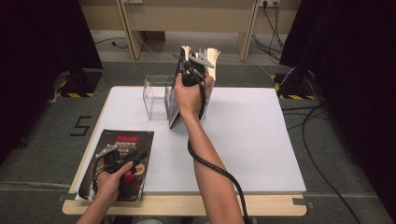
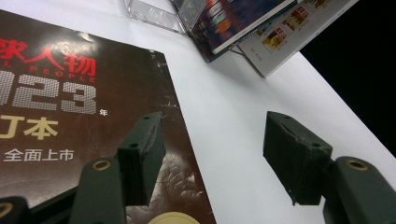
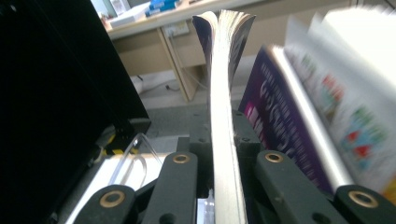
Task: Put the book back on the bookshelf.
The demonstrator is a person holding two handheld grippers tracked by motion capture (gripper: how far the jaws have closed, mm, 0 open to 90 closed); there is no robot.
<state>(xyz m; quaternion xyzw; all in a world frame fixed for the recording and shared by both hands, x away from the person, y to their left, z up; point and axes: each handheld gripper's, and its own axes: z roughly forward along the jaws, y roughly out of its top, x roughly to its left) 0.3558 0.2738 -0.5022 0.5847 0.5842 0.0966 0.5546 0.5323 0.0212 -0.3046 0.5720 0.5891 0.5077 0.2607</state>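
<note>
Right gripper (image 1: 198,60) is raised at 12 o'clock of the table (image 1: 261,140), forearm stretched up from the near edge, wrist bent back. Its jaws are clamped narrow on the edge of a magazine (image 3: 224,93), held upright beside a clear holder (image 1: 156,95). More magazines (image 3: 327,107) lean just beside it.

Left gripper (image 2: 210,154) is rested at 7 o'clock, jaws wide, nothing between them, low over a dark magazine (image 2: 70,107) lying flat.
</note>
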